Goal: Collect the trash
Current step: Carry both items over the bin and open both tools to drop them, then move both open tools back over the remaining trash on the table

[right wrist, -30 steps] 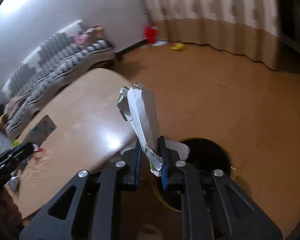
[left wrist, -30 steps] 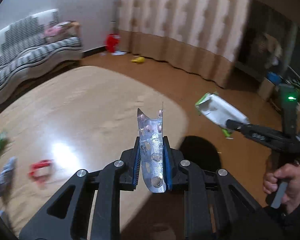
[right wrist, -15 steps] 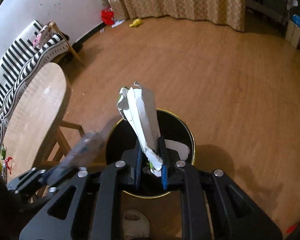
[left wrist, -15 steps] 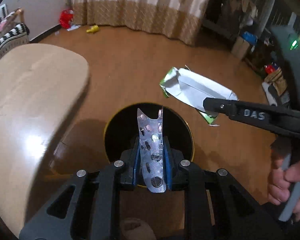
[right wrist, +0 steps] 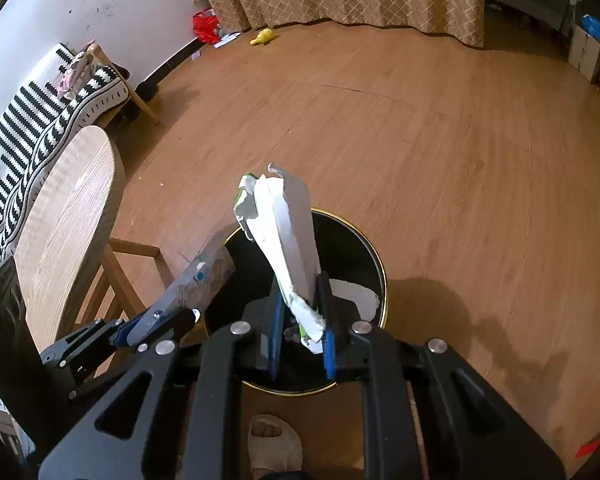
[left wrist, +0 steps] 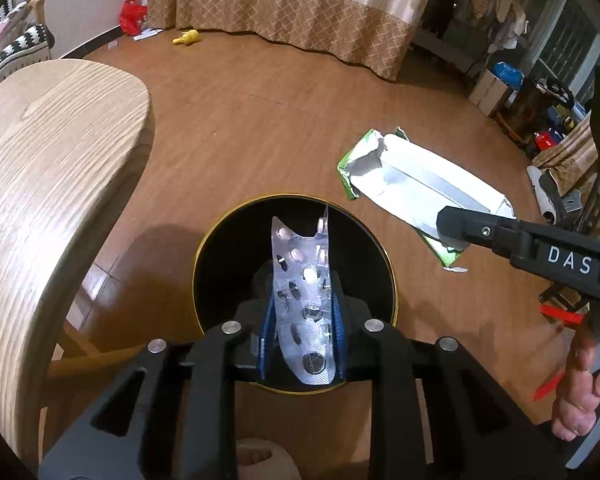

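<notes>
My left gripper (left wrist: 302, 316) is shut on a silver pill blister pack (left wrist: 302, 300) and holds it over the black round trash bin (left wrist: 220, 264) with a gold rim on the floor. My right gripper (right wrist: 302, 320) is shut on a flattened white and green carton (right wrist: 284, 236), also above the bin (right wrist: 352, 248). In the left wrist view the carton (left wrist: 416, 184) hangs to the right of the bin, held by the right gripper's fingers (left wrist: 472, 232). In the right wrist view the blister pack (right wrist: 198, 280) shows at the bin's left rim. White trash (right wrist: 352, 294) lies inside the bin.
A light wooden table (left wrist: 40, 168) stands left of the bin, with wooden legs (right wrist: 120, 276) close to it. A striped sofa (right wrist: 32, 120) sits behind. A red bag (left wrist: 132, 14) and yellow toy (left wrist: 186, 37) lie by the curtain. My foot (right wrist: 274, 446) is below the bin.
Both grippers have swung away from the table to the bin on the floor, still holding the blister pack and the carton. The views have settled above the bin.
</notes>
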The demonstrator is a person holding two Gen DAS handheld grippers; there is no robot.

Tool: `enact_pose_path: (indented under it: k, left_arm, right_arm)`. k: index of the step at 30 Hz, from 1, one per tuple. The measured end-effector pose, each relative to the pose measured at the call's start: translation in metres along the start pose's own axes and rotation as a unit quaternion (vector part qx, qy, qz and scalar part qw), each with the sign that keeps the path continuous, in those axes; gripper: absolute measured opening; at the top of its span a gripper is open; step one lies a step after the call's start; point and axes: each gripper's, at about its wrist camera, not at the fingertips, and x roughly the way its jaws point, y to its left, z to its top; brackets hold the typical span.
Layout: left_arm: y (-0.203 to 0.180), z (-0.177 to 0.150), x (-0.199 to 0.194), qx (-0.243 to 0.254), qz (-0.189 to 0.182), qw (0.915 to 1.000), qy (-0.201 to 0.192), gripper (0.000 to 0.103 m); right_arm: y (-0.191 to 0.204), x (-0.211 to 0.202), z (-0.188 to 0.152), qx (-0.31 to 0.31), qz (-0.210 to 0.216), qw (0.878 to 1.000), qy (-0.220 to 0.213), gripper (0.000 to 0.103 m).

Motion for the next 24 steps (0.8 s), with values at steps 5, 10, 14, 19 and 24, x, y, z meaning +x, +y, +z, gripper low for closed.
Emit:
enact_pose_path:
  k: [5, 10, 14, 19, 24]
  left_arm:
    - [-0.003, 0.0, 0.002, 0.015, 0.001, 0.9999, 0.001, 0.032]
    - [-0.01, -0.003, -0.009, 0.022, 0.003, 0.9995, -0.022, 0.074]
    - [-0.015, -0.006, -0.018, 0.029, -0.002, 0.9992, -0.028, 0.079]
    - [-0.013, -0.011, -0.03, 0.032, 0.0, 0.9989, -0.034, 0.084]
    - [-0.009, -0.013, -0.04, 0.034, 0.004, 0.9987, -0.039, 0.086]
  right_arm:
    - [0.0, -0.001, 0.001, 0.004, -0.002, 1.0, -0.001, 0.017]
    - [0.0, -0.001, 0.001, 0.006, -0.001, 1.0, -0.001, 0.017]
    - [0.0, -0.001, 0.001, 0.003, 0.001, 1.0, 0.001, 0.017]
    - [-0.002, 0.003, 0.003, 0.008, 0.015, 1.0, 0.012, 0.026]
    - [-0.001, -0.001, 0.006, 0.013, 0.02, 1.0, 0.003, 0.063]
